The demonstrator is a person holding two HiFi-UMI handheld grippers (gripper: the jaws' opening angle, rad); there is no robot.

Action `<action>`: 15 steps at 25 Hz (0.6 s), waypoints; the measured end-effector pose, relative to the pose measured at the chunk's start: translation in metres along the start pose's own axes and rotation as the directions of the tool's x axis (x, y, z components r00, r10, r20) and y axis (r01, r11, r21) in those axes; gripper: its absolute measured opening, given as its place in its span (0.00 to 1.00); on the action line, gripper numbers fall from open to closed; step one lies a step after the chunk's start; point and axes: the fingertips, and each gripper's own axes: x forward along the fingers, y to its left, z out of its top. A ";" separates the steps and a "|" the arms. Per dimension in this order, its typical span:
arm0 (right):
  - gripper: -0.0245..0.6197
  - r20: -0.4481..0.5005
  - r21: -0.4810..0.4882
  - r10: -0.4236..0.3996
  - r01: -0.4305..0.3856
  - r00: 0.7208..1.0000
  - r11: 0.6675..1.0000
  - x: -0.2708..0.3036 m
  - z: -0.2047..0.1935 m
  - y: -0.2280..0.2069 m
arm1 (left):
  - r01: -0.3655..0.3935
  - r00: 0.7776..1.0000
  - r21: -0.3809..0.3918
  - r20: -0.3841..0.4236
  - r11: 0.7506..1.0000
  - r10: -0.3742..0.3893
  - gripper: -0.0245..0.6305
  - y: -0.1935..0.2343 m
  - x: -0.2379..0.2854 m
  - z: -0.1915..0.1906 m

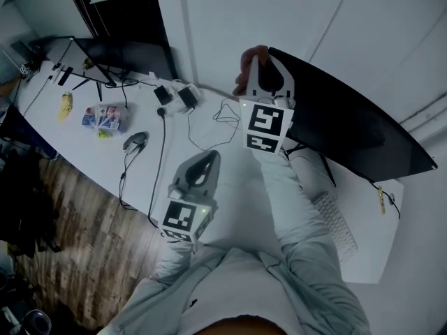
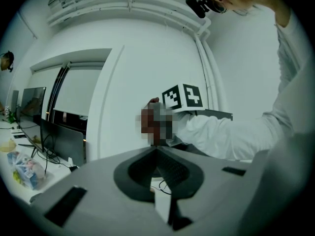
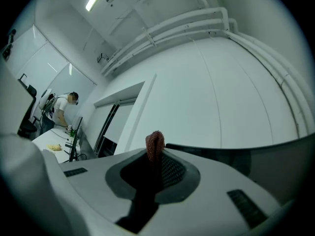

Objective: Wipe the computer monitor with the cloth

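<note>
Cloth (image 3: 154,146) clenched in right gripper (image 1: 260,60), by monitor (image 1: 349,128) upper edge | left gripper (image 2: 157,150) closed, empty, above desk (image 1: 91,160) | cables (image 1: 209,125), keyboard (image 1: 339,222) near monitor

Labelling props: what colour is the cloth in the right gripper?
Reddish-brown cloth, nubby texture; shows best in the right gripper view, between its jaws.

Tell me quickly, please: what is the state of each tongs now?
Left tongs: closed, empty.
Right tongs: closed on the cloth.

White desk (image 1: 237,180): monitor (image 1: 349,128), keyboard (image 1: 337,223), mouse (image 1: 135,141), cables (image 1: 209,128), maybe snack pkts (image 1: 103,117).
</note>
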 end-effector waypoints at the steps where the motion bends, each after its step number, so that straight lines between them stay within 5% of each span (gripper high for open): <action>1: 0.10 -0.003 0.002 -0.006 0.006 1.000 1.000 0.000 -0.003 0.000 | 0.003 1.000 0.001 -0.001 1.000 -0.003 0.07 0.001 0.000 -0.001; 15: 0.10 -0.044 0.019 -0.056 0.057 0.997 0.998 -0.012 -0.048 0.008 | 0.019 0.999 0.047 -0.039 0.999 -0.017 0.07 0.022 0.017 -0.031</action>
